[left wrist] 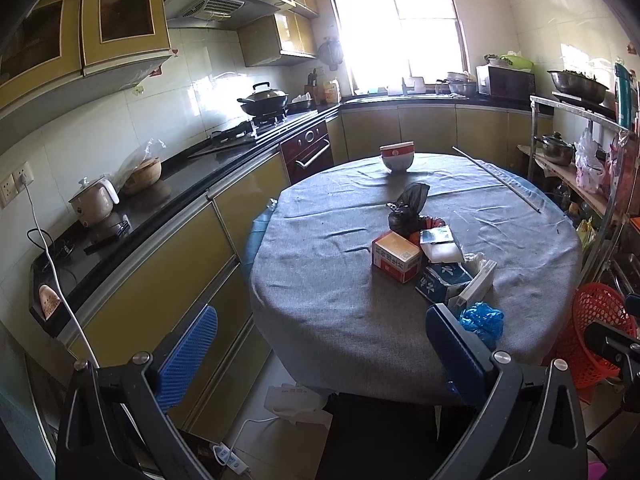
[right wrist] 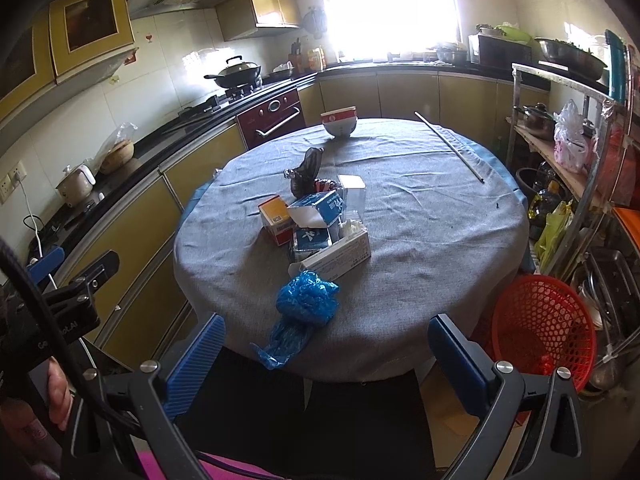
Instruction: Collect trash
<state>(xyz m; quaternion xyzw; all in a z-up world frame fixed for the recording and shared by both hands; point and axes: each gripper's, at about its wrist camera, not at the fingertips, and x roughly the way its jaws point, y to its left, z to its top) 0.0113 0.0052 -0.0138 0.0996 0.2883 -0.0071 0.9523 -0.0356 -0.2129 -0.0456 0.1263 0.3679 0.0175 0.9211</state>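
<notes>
Left wrist view: left tool [left wrist: 320, 354] spread wide, empty, hovering off the near edge of the round bench [left wrist: 320, 300]. Trash pile [left wrist: 424, 256] of cartons and a black bag at mid-bench.

Right wrist view: right tool [right wrist: 324, 360] spread, empty. Blue plastic bag [right wrist: 306, 300] draped over bench edge; red basket [right wrist: 544, 324] on the right.

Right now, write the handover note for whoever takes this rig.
Left gripper: jaws open, empty, held short of the table's near edge.
Right gripper: jaws open, empty, also short of the table.
Trash on the grey tablecloth: blue plastic bag nearest, cartons, black bag.
Red basket stands to the right of the table.
Done: nothing collected.
Left: everything.
</notes>
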